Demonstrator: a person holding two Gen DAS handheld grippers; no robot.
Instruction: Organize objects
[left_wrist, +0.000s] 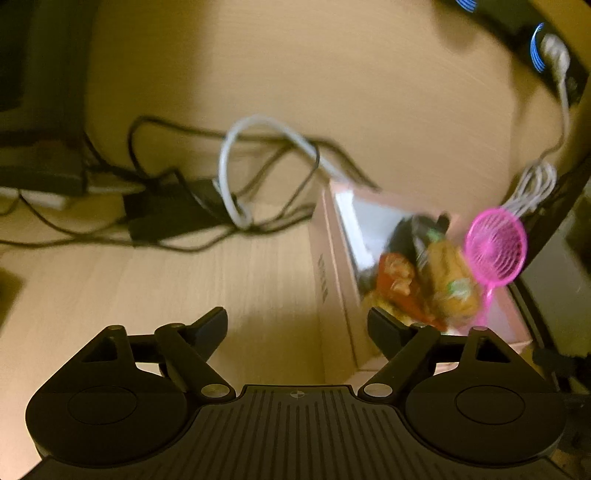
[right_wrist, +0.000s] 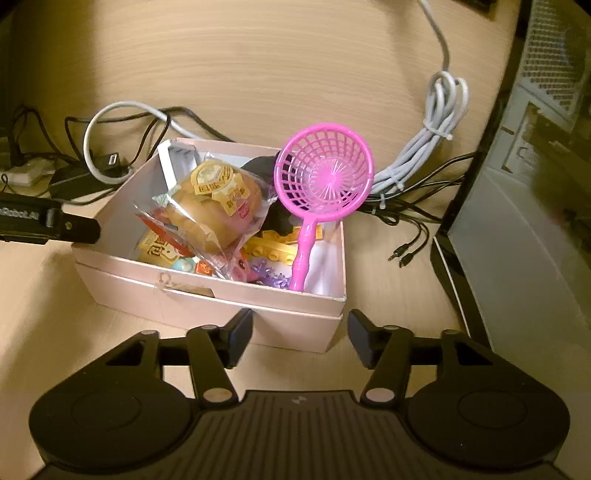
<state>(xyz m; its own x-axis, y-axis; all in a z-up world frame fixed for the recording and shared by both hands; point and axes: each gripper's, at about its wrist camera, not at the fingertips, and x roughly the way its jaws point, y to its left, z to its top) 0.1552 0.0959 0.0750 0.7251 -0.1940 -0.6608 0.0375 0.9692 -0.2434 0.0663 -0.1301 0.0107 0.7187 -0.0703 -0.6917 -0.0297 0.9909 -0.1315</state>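
Behind box (right_wrist: 207, 295): tangled cables (right_wrist: 417, 173) | monitor base (right_wrist: 461, 280) right | both tongs (left_wrist: 297, 326) (right_wrist: 301, 338) released, empty

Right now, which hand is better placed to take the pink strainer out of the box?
The right gripper, probably. It faces the pink box squarely, jaws open, and the pink strainer stands just ahead of it. The left gripper sits beside the box, and the strainer is far off to its side.

My left gripper (left_wrist: 297, 326) is matte black plastic; two round housings flank a ribbed centre plate with a small crosshair mark; silver rivets pin the linkage arms; my right gripper (right_wrist: 300, 338) is built alike, with blocky black fingers (right_wrist: 238, 338).
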